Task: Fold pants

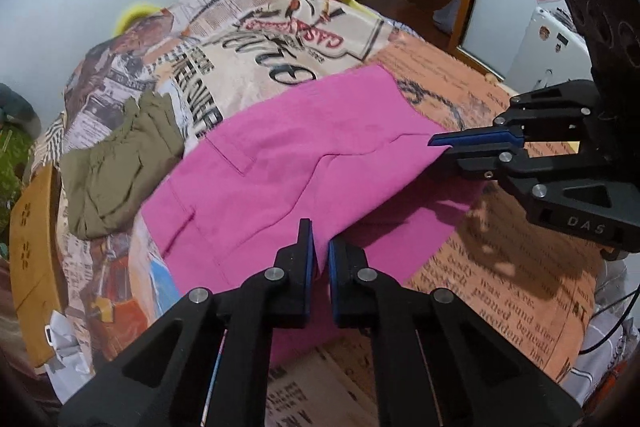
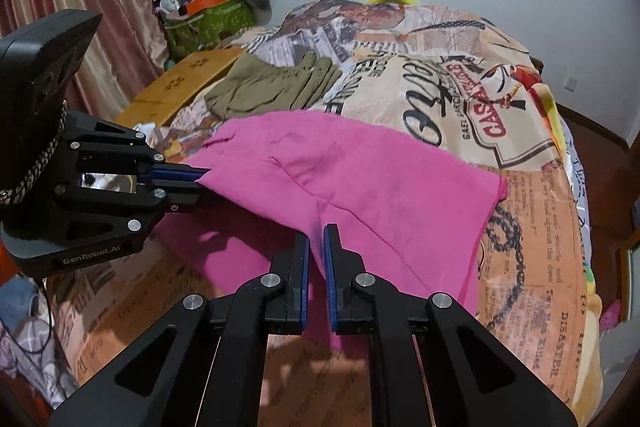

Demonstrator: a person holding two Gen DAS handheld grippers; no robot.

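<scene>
Now both grippers pinch pink pants on the bed.
Left gripper, marked "GenRobot.AI", and right gripper, marked "DAS", clamp the hem; blanket reads "CASA".

Dim, soft indoor light — blurred, fisheye-warped edges.

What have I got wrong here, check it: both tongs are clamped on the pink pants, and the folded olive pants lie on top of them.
One thing is off. The olive pants do not lie on the pink pants; they sit beside them on the bedspread, as the right wrist view shows. Both the left tongs and the right tongs are indeed clamped on the pink fabric.
</scene>
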